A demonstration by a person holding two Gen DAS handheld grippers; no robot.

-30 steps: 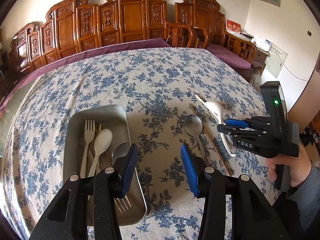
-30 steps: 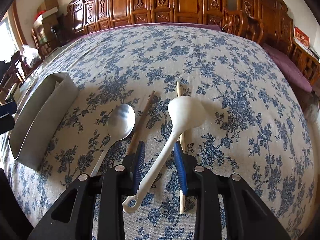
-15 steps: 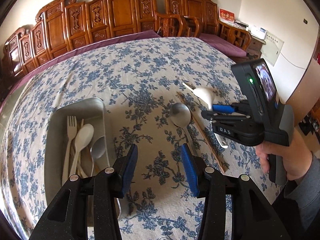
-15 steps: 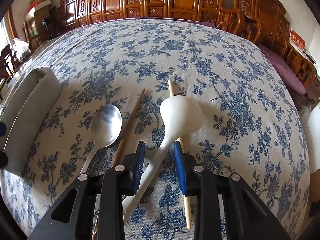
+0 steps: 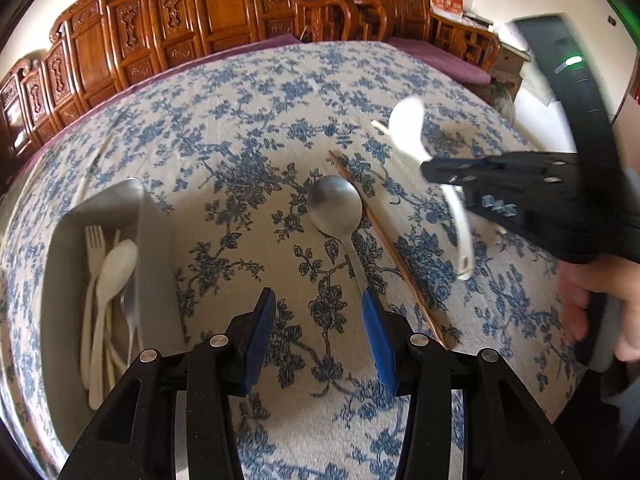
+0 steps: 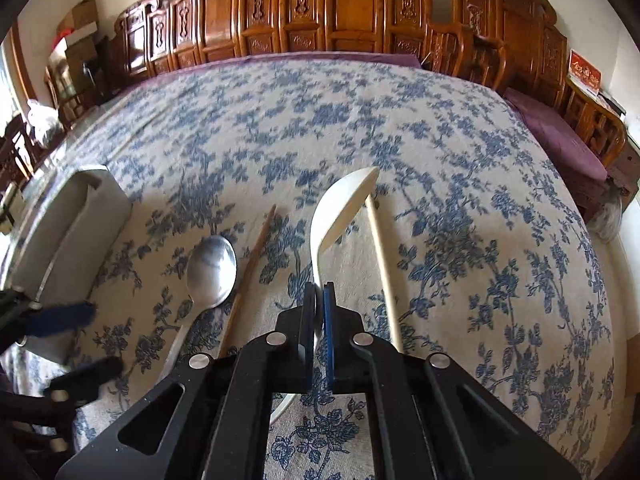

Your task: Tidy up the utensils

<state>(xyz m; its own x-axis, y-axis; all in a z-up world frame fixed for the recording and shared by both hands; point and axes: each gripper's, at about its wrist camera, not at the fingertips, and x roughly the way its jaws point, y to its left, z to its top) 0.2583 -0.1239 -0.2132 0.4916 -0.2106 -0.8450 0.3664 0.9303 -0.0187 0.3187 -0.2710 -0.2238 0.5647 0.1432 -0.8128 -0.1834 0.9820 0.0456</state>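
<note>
Right gripper (image 6: pixel 319 292): jaws closed on the handle of the white ladle (image 6: pixel 340 208), pads pressing on both sides. The ladle is tilted, bowl turned on edge above the floral tablecloth (image 6: pixel 460 208); in the left wrist view its handle end hangs below the jaws. A pale chopstick (image 6: pixel 382 264) lies on the cloth just right of the ladle.

Left gripper (image 5: pixel 318 318): jaws partly open, holding nothing. The right pad (image 5: pixel 376 336) sits beside the handle of the metal spoon (image 5: pixel 336 208); contact cannot be confirmed. A brown chopstick (image 5: pixel 394 258) lies just right of the spoon.

The metal tray (image 5: pixel 156 248), left of the spoon, contains a white fork (image 5: pixel 93 256), a white spoon (image 5: pixel 114 268) and further utensils. Carved wooden chairs (image 5: pixel 224 4) line the wall.
</note>
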